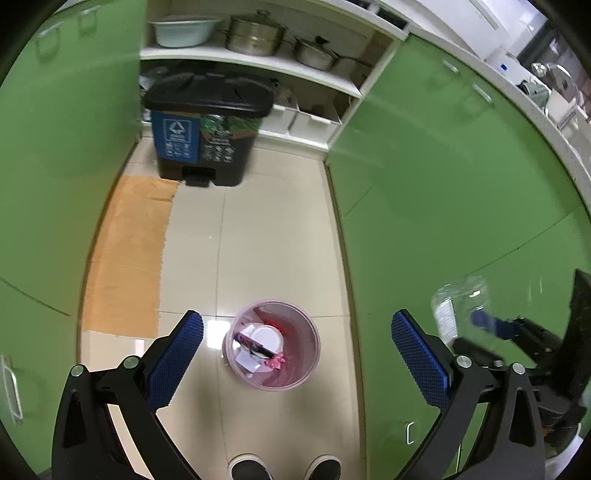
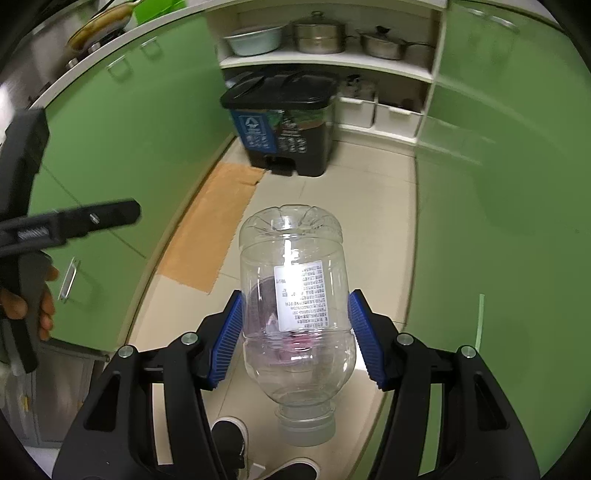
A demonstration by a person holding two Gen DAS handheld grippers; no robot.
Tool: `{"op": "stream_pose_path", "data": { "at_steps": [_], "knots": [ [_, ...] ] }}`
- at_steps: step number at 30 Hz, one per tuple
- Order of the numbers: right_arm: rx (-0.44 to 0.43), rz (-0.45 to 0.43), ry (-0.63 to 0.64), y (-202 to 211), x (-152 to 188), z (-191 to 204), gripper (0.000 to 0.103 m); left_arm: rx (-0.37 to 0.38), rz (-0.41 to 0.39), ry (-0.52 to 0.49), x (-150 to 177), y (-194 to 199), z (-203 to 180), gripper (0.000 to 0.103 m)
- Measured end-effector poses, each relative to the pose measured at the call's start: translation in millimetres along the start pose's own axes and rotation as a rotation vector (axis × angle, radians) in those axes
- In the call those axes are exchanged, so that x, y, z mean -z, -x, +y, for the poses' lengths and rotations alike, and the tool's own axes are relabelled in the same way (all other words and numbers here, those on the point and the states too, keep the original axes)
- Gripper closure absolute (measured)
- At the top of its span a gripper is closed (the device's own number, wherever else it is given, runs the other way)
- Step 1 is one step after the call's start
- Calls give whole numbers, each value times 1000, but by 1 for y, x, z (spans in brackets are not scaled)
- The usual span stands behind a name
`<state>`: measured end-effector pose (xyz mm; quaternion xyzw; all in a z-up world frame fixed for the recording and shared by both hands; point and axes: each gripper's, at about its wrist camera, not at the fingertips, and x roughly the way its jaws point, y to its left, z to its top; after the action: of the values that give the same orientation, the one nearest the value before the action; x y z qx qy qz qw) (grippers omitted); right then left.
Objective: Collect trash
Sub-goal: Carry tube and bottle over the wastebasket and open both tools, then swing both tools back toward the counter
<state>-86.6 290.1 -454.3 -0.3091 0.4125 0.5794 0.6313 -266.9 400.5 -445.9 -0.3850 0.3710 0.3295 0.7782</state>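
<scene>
A small pink waste basket (image 1: pixel 309 363) stands on the tiled floor, holding a white lid, papers and pink wrappers. My left gripper (image 1: pixel 297 330) hangs above it, open wide, with nothing between its blue pads (image 1: pixel 177 363). My right gripper (image 2: pixel 295 325) is shut on a clear empty plastic bottle (image 2: pixel 295 295), gripped across its body with the neck toward the camera and the base pointing away. The same bottle (image 1: pixel 460 306) shows blurred at the right of the left wrist view. Through the bottle the pink basket shows faintly below.
A black and blue pedal bin (image 1: pixel 207 129) stands at the far end under white shelves with pots (image 1: pixel 255 33). Green cabinet doors (image 1: pixel 461 221) line both sides of the narrow floor. A cardboard sheet (image 1: pixel 129 251) lies on the left. A person's shoes (image 1: pixel 284 467) are at the bottom.
</scene>
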Motion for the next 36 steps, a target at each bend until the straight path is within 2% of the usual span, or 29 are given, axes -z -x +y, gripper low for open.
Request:
{"op": "stream_pose_path", "data": {
  "at_steps": [5,9,10,11,12,16,20,23,26,30,36],
  "knots": [
    [-40,31,47,-29,-7,22,45,-14,-25,20,2,19,16,5],
    [-62,48,78,-60,-10,32,43,-21,-44,42,6,20,32,5],
    [-65,54,80,-68,-9,33,37,-25,-51,48,8,19,36,5],
    [-63,65,81,-81,-9,34,16,-29,-56,52,10,17,40,5],
    [-57,59,83,-88,-9,34,7,-31,-57,57,11,16,43,5],
    [-41,67,80,-103,-9,34,4,-39,-59,67,16,14,48,5],
    [-31,61,72,-90,-11,32,4,-45,-55,64,15,21,41,5],
    [-21,44,48,-64,-16,26,4,-36,-46,51,10,33,29,5],
    [-11,15,6,-18,-23,18,4,-24,-37,23,1,60,3,5],
    [7,-29,-47,67,-35,5,4,-8,-28,-26,-15,111,-44,5],
    [58,-103,-109,234,-53,-20,3,-2,-28,-116,-40,197,-123,5]
  ]
}}
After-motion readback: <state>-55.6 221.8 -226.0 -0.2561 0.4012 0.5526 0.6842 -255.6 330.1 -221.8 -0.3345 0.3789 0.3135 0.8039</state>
